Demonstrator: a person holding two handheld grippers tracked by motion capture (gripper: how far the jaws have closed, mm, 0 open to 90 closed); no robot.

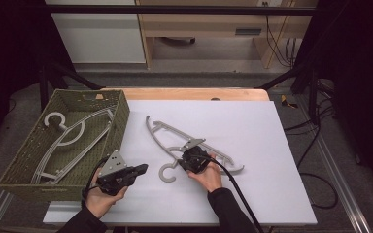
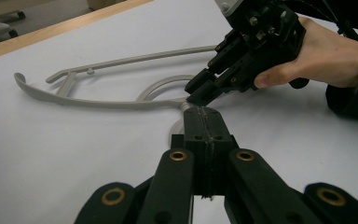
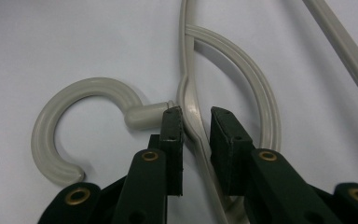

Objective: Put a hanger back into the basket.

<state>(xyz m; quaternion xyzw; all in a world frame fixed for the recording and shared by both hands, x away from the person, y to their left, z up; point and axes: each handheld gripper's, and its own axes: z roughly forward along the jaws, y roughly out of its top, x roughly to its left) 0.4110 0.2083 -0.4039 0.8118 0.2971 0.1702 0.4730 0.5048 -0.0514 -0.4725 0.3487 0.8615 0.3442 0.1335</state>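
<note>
Jaws of the right gripper (image 1: 187, 159), seen from the high view, stand over the neck of the grey hanger (image 1: 175, 138) lying flat on the white surface (image 1: 252, 145). Its hook curls toward the person and its long axis runs away and leftward, toward the woven basket (image 1: 121, 121) holding another hanger (image 1: 70, 133). The left gripper (image 1: 141, 170) rests well clear, jaws clenched on nothing.

From the left gripper view, those shut jaws point at the hook, with the right gripper tipped down onto the hanger's neck.

From the right gripper view, the jaws straddle the hanger's spine (image 3: 193, 116) beside the hook (image 3: 74, 121), apart and not yet pressing. The right hand is nearer.
</note>
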